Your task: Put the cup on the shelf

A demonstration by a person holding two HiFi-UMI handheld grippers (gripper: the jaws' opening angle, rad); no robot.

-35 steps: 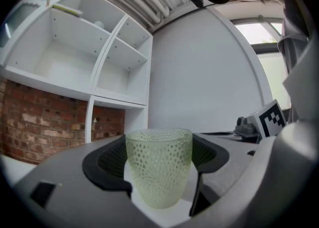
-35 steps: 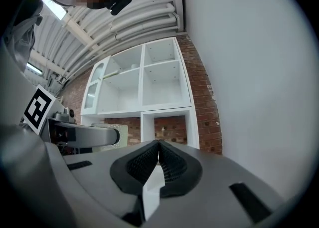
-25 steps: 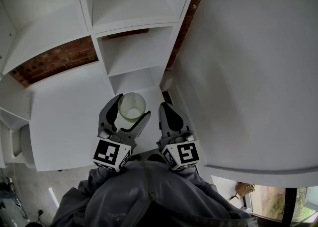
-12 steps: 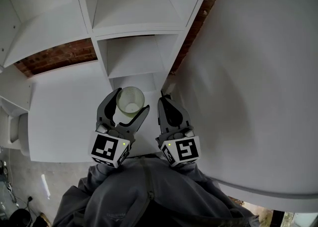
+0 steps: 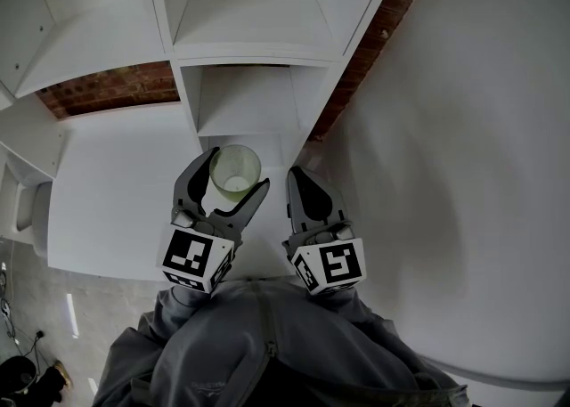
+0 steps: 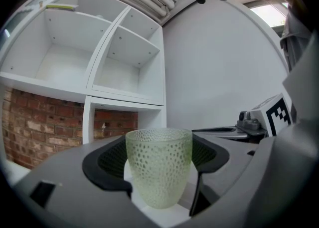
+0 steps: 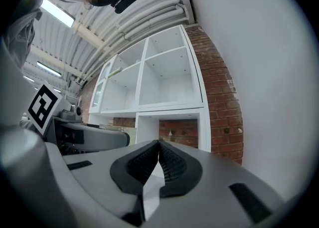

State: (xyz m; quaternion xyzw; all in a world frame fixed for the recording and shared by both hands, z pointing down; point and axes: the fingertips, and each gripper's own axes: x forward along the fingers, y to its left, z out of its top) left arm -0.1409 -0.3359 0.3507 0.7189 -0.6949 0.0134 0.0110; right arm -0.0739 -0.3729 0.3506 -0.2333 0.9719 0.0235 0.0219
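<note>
A pale green dimpled glass cup [image 5: 234, 167] stands upright between the jaws of my left gripper [image 5: 238, 171], which is shut on it and holds it level in the air. In the left gripper view the cup [image 6: 158, 169] fills the gap between the dark pads. My right gripper [image 5: 297, 175] is just to the right of the cup, shut with nothing in it; its ribbed pads [image 7: 167, 162] meet. The white shelf unit [image 5: 252, 51] with open cubbies stands straight ahead, beyond both grippers.
A red brick wall [image 5: 107, 89] shows behind the shelf unit and through its lower cubby [image 6: 115, 123]. A plain white wall [image 5: 463, 147] runs along the right. A low white cabinet top [image 5: 116, 191] lies to the left, with grey floor [image 5: 36, 307] below it.
Both grippers and the cup have moved a little forward and up toward the shelf unit. The left grip on the cup is the same and the right gripper stays shut.
</note>
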